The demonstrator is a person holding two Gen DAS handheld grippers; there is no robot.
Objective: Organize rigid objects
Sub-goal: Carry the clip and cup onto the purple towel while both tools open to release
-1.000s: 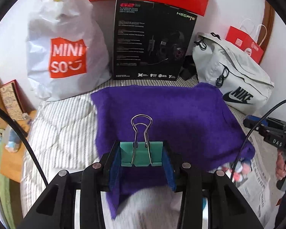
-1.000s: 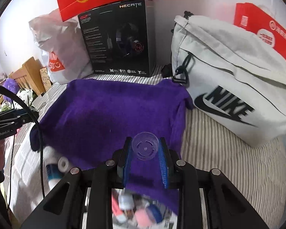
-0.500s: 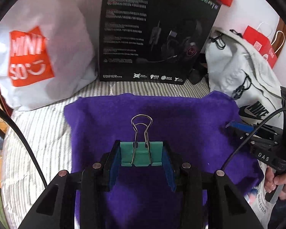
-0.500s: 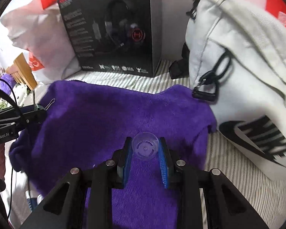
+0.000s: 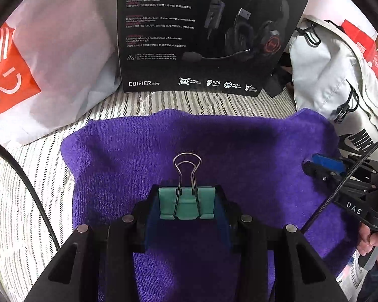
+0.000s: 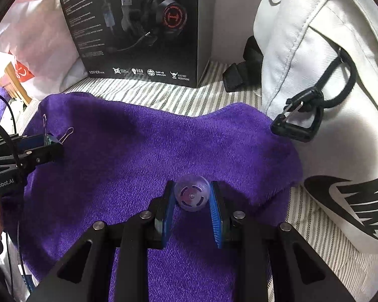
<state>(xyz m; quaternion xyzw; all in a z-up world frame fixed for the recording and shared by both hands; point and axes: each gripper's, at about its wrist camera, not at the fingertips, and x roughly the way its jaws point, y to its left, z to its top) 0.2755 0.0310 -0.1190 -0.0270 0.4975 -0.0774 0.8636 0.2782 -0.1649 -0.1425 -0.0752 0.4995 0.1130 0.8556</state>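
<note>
Teal metal binder clip [image 5: 186, 202] sat clamped in the left gripper [image 5: 186, 216]; the right gripper [image 6: 192, 205] pinched a clear plastic ball [image 6: 192, 196] over the purple fleece towel [image 6: 143, 151].

purple towel [image 5: 239, 151] on striped bedding [image 5: 25, 201] | headset box [image 5: 201, 32] upright behind | white bag [image 6: 327, 75] beside

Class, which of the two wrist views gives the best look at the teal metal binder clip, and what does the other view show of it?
The left wrist view: the teal metal binder clip sits centred, close, between the left tongs. The right wrist view shows only its wire handles and an edge, small, at the far left.
</note>
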